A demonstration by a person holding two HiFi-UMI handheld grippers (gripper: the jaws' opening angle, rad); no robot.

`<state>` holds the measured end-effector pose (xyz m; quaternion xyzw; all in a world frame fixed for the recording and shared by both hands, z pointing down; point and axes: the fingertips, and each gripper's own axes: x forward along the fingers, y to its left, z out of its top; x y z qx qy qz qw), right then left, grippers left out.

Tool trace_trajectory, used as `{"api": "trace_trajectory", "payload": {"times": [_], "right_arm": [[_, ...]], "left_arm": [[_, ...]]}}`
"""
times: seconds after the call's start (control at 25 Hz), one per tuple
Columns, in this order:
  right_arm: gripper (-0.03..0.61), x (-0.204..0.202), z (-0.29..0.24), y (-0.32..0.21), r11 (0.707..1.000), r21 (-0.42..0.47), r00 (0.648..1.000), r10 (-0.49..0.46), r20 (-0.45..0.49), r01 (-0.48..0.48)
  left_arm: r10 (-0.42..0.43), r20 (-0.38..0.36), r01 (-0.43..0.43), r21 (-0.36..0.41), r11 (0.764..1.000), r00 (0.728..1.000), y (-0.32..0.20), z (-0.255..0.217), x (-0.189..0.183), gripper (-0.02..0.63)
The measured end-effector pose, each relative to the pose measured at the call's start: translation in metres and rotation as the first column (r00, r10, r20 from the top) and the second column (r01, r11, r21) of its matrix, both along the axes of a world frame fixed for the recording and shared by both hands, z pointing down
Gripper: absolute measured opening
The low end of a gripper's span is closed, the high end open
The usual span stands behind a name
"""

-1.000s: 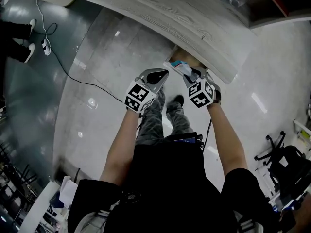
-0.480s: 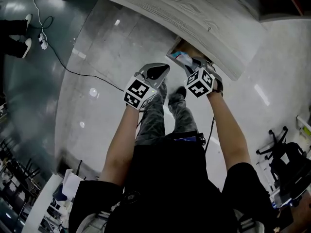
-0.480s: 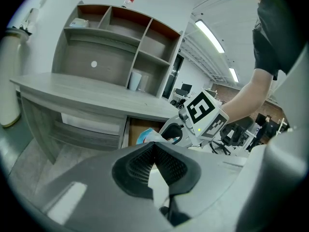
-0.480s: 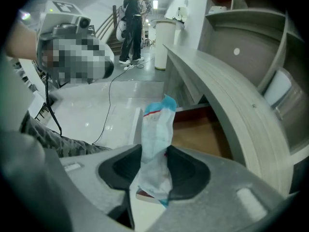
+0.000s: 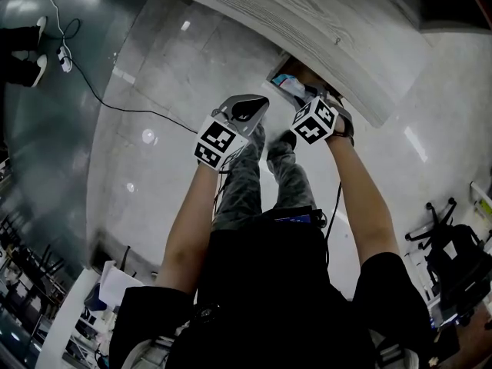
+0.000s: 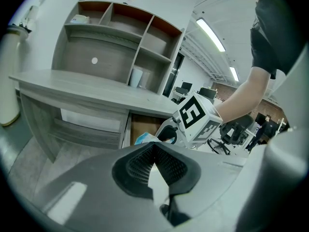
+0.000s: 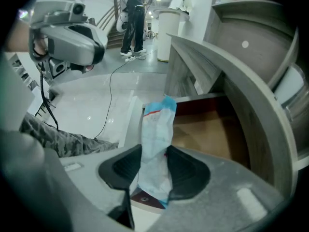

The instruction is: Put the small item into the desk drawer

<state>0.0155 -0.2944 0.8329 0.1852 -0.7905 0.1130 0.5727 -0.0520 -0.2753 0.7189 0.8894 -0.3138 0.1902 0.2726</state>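
Observation:
A small blue-and-white packet (image 7: 157, 139) stands upright between the pads of my right gripper (image 7: 154, 166), which is shut on it. The packet's top hangs over the front edge of the open desk drawer (image 7: 207, 129), whose brown bottom looks bare. From the head view, the right gripper (image 5: 296, 91) and the packet (image 5: 290, 85) sit at the drawer (image 5: 304, 75) under the grey desk (image 5: 338, 29). My left gripper (image 5: 250, 108) hovers just left of it, shut with nothing held; its pads meet at the tips (image 6: 154, 146).
A black cable (image 5: 115, 102) trails over the glossy floor at the left. An office chair (image 5: 446, 244) stands at the right. Shelves (image 6: 120, 33) rise above the desk. A person (image 7: 133, 13) stands far off beside a white bin (image 7: 168, 33).
The right gripper with the packet has crept a little closer to the open drawer. The left gripper has kept its place beside it, still shut.

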Motion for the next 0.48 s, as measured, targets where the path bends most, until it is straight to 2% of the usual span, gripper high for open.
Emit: {"api": "trace_trajectory", "payload": {"times": [0.48], "right_arm": [[0.164, 0.000, 0.027, -0.001, 0.999, -0.044, 0.998, -0.012, -0.067, 0.009]], "left_arm": [[0.000, 0.011, 0.000, -0.011, 1.000, 1.000, -0.002, 0.008, -0.011, 0.002]]}}
